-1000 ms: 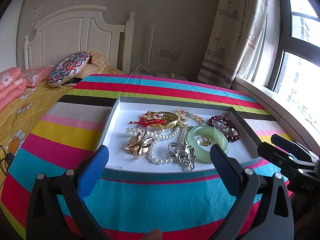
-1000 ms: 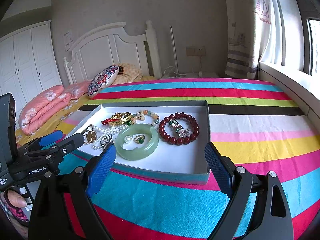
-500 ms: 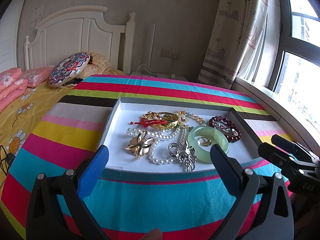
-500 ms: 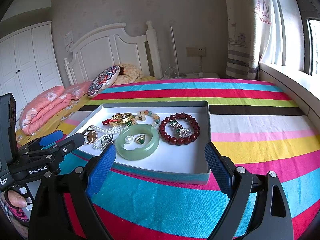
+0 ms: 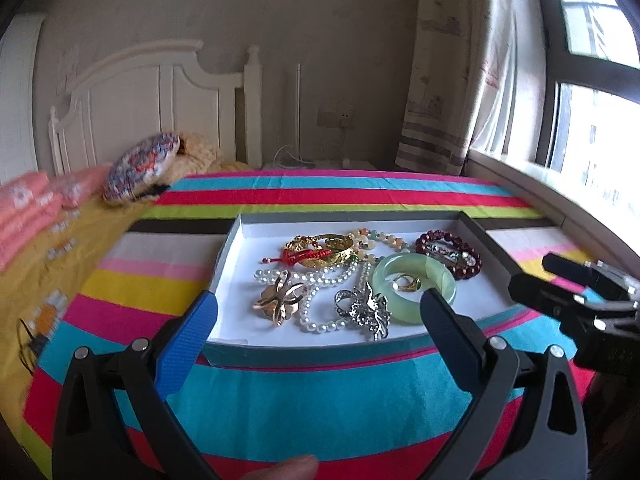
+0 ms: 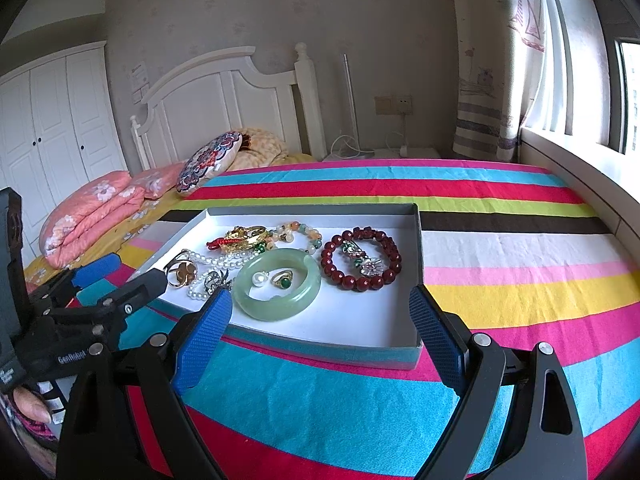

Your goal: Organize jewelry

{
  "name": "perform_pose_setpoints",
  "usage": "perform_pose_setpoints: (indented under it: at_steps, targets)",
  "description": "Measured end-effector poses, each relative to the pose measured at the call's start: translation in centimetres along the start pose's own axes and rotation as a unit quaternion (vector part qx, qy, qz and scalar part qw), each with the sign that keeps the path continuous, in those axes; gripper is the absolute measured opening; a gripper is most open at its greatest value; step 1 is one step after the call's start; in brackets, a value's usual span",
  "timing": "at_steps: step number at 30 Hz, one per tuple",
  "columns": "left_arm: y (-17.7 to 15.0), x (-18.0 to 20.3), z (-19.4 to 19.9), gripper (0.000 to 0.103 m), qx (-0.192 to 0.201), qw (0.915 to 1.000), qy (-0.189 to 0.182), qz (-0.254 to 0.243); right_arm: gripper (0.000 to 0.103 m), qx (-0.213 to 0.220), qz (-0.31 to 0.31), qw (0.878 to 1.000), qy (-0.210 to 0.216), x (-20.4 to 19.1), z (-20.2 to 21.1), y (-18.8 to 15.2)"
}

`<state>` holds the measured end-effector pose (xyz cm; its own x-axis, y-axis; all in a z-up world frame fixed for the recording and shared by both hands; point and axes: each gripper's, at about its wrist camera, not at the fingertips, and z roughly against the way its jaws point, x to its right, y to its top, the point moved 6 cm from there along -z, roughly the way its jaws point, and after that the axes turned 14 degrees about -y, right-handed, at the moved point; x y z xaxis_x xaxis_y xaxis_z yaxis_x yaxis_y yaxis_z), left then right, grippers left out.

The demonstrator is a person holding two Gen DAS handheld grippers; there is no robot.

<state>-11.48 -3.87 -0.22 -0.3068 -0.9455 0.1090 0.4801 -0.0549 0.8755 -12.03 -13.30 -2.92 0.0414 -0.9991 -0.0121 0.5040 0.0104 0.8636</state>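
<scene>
A shallow white box (image 5: 232,280) (image 6: 360,320) on the striped cloth holds mixed jewelry: a green jade bangle (image 5: 414,286) (image 6: 277,289) with a gold ring (image 6: 282,279) inside it, a dark red bead bracelet (image 5: 448,248) (image 6: 362,258), a pearl necklace (image 5: 316,280), a gold flower brooch (image 5: 280,298), a silver brooch (image 5: 366,308) and a gold bangle (image 5: 320,248). My left gripper (image 5: 316,326) is open and empty before the box's near edge. My right gripper (image 6: 320,326) is open and empty near the box's right front corner.
The box sits on a table with a bright striped cloth (image 6: 500,248). A bed with pink bedding (image 6: 88,212) and a patterned cushion (image 6: 208,160) lies left. A window sill (image 6: 580,168) and curtain border the right.
Both grippers have moved slightly closer to the box. The left view is a little blurred from motion. The jewelry has not moved.
</scene>
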Motion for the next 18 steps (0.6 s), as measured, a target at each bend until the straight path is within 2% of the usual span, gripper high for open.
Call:
perform_pose_setpoints:
  at_steps: [5, 9, 11, 14, 16, 18]
  targets:
    - [-0.4, 0.6, -0.1, 0.100, -0.008, 0.9972, 0.058, -0.046, 0.086, -0.001, 0.001, 1.000, 0.001, -0.1, 0.0, 0.0]
    - [-0.5, 0.7, 0.3, 0.100, 0.002, 0.9969, 0.057, -0.054, 0.086, 0.000, 0.002, 1.000, 0.000, -0.1, -0.1, 0.0]
    - [-0.5, 0.3, 0.3, 0.100, -0.008, 0.9979, 0.050, -0.042, 0.086, -0.010, 0.006, 1.000, 0.001, -0.1, -0.3, 0.0]
    - [-0.8, -0.1, 0.5, 0.100, -0.045, 0.9990, 0.001, -0.005, 0.086, -0.033, 0.018, 0.999, -0.014, -0.5, 0.3, -0.2]
    - [-1.5, -0.8, 0.4, 0.100, -0.087, 0.9961, -0.007, 0.008, 0.086, -0.061, 0.045, 0.997, -0.021, -1.6, 0.9, -0.9]
    - [-2.8, -2.2, 0.1, 0.100, -0.145, 0.9883, -0.009, 0.046, 0.086, -0.108, 0.085, 0.990, -0.033, -2.9, 0.7, -2.3]
